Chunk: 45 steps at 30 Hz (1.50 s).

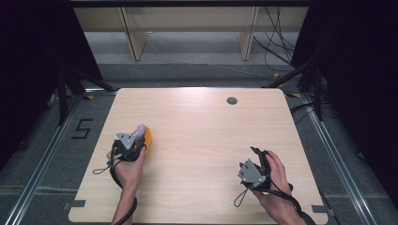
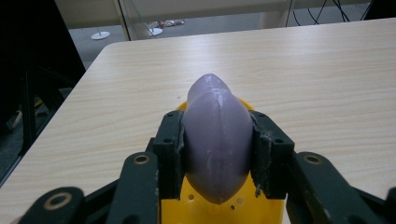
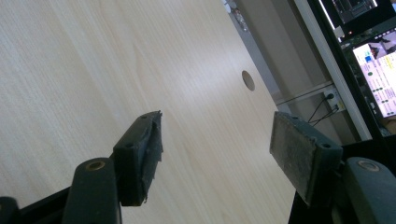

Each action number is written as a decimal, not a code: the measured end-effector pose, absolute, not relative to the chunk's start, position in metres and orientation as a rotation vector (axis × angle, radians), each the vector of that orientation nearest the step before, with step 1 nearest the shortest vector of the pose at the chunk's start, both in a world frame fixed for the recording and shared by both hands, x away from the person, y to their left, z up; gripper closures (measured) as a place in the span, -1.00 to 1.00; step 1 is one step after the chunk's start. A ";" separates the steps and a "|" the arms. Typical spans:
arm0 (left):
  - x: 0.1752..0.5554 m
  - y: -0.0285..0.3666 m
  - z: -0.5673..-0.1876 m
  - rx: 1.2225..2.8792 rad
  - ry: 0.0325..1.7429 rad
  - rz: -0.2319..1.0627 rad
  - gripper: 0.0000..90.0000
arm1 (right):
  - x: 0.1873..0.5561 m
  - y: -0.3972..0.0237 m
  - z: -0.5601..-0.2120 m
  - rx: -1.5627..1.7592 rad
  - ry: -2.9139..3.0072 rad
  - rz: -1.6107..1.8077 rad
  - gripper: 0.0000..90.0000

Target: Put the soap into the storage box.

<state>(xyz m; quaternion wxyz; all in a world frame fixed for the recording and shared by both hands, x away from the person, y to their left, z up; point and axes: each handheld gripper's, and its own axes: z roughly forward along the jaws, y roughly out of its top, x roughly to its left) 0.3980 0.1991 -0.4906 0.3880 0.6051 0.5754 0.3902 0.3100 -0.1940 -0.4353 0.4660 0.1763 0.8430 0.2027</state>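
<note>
On the pale woodgrain bench (image 1: 197, 140), at its left edge, your left gripper (image 2: 217, 149) pinches a smooth, seamed purple eggplant-shaped piece (image 2: 217, 140) over a yellow perforated plate (image 2: 219, 210), mostly hidden. Your right gripper (image 3: 217, 154) hangs spread, empty.

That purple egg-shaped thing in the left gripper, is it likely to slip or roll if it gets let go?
The purple piece looks smooth and rounded, tapering at both ends, so it would probably roll on the table. The left gripper pinches only its curved sides, so it might slip. It shows no dent, suggesting it is fairly stiff.

Wooden table (image 1: 202, 136) (yellow plate (image 1: 148, 136) atop)
</note>
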 end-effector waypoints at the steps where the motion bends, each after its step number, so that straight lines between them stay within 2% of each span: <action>1: 0.398 0.199 -0.492 1.538 1.470 0.988 0.31 | 0.310 -0.194 -0.435 0.434 2.070 0.499 -0.22; 21: 0.401 0.199 -0.494 1.557 1.493 0.954 0.30 | 0.310 -0.193 -0.436 0.428 2.081 0.499 -0.22; 30: 0.400 0.202 -0.489 1.597 1.555 0.882 0.29 | 0.310 -0.193 -0.436 0.426 2.080 0.495 -0.23; 35: 0.397 0.203 -0.474 1.590 1.548 0.898 0.04 | 0.310 -0.193 -0.436 0.426 2.081 0.493 -0.23; 39: 0.396 0.202 -0.454 1.596 1.520 0.876 -0.07 | 0.310 -0.193 -0.436 0.424 2.082 0.491 -0.24; 42: 0.401 0.201 -0.439 1.652 1.518 0.805 -0.12 | 0.310 -0.193 -0.436 0.430 2.083 0.496 -0.24; 45: 0.414 0.201 -0.428 1.808 1.523 0.680 -0.20 | 0.311 -0.193 -0.437 0.432 2.089 0.491 -0.24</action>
